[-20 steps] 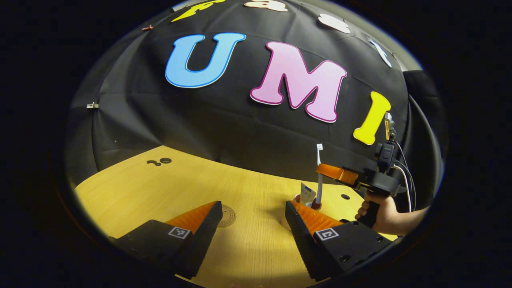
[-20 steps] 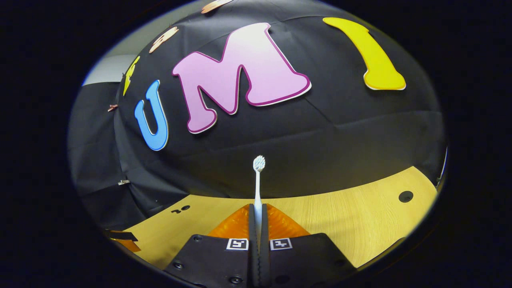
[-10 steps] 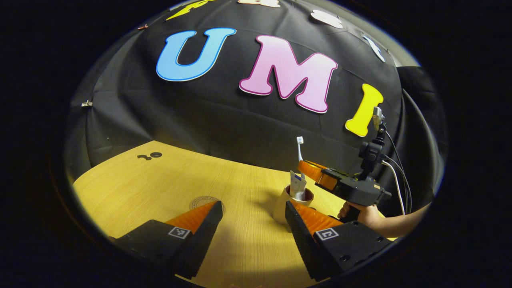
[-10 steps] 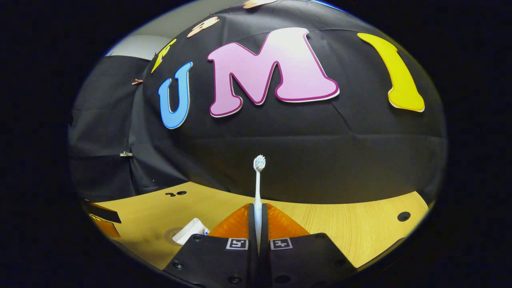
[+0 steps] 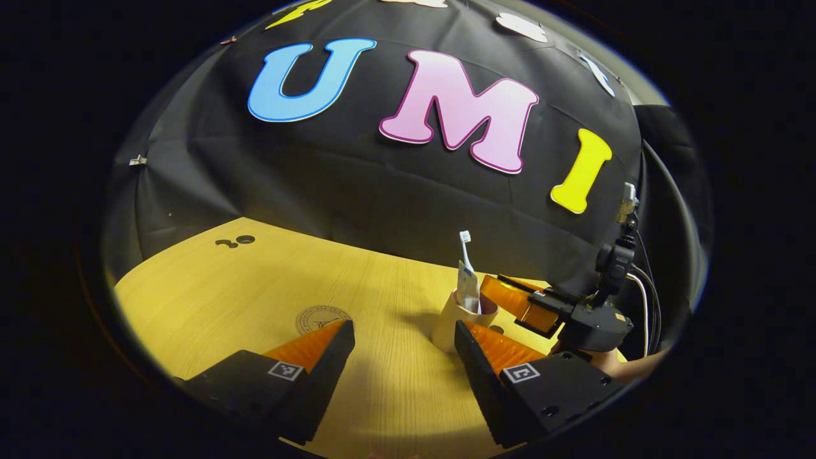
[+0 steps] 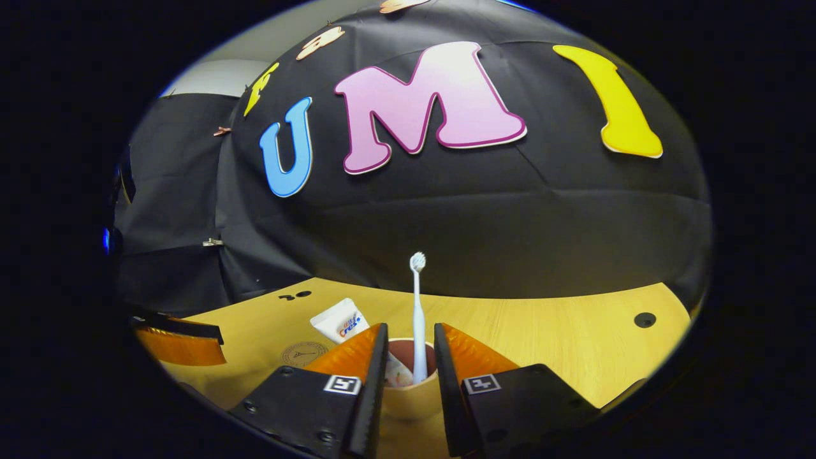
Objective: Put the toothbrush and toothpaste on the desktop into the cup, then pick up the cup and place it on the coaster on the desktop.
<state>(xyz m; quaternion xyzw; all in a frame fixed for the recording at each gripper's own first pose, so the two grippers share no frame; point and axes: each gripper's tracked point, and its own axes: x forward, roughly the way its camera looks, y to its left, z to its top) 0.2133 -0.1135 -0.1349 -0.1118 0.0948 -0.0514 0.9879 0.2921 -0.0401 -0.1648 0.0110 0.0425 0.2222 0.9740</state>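
Left gripper (image 5: 404,347) hung low over the desk (image 5: 210,299) with its fingers spread wide and nothing between them. Just ahead of its left finger lay the round coaster (image 5: 322,317), flat on the wood and bare. Further right, just ahead of its right finger, stood the cup (image 5: 454,322), upright, with the toothpaste (image 5: 468,290) and the toothbrush (image 5: 465,250) both poking out of its mouth. So the coaster sat left of the cup with a clear strip of desk between them, and that short leftward run was what the coming carry looked to turn on.

Right gripper (image 6: 408,363) was parted too, gripping nothing; the toothbrush (image 6: 418,319) stood free in the gap, bristles up, long axis near vertical, foot down inside the cup (image 6: 408,389). The toothpaste (image 6: 341,320) leaned out toward the coaster (image 6: 305,352) side. This gripper was right over the rim, plainly the nearer hand, though the left one stood between cup and coaster.

Loading looked done; the lift seemed next. Tall leaning contents could tip a light cup, so a level grip low on the wall was my call. Open desk lay behind and to the right, the cloth wall well back.
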